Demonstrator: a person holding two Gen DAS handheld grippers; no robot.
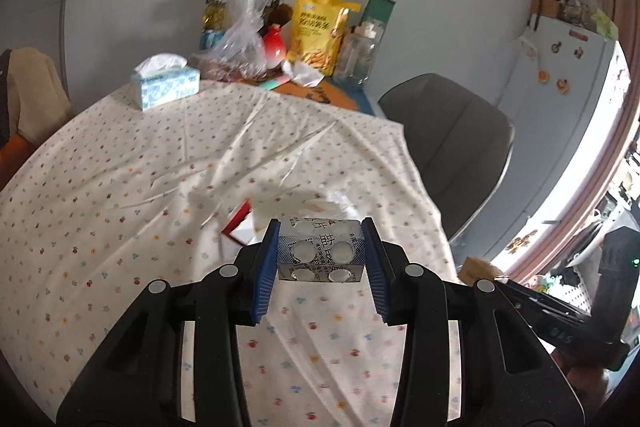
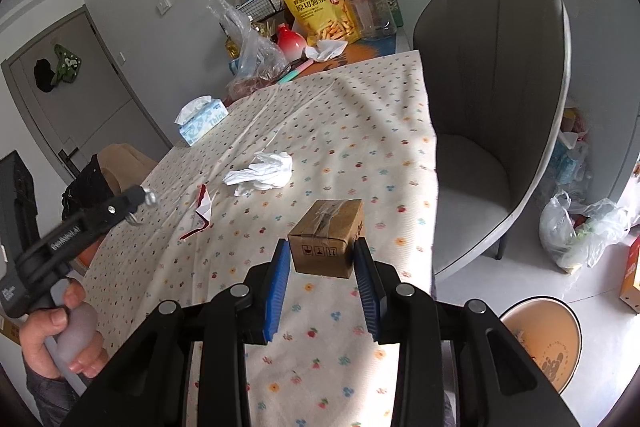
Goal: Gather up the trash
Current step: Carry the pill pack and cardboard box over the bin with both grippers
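Above the bench (image 1: 120, 167), a blister pack (image 1: 322, 251) is clamped crosswise by the left tool (image 1: 322, 259); a cardboard box (image 2: 326, 237), long axis pointing away, is gripped by the right tool (image 2: 322, 267).

The left tongs (image 1: 322, 253), black with ribbed blue pads, are tilting downward and clamping a silver foil blister pack of white tablets (image 1: 321, 251) by its two side edges. The right tongs (image 2: 322, 261), of the same black and blue build, are also angling downward and squeezing a small taped brown cardboard box (image 2: 327, 237) between their pads. A bare hand (image 2: 60, 339) is wrapping around the grey handle of the left tool, fingers curled.
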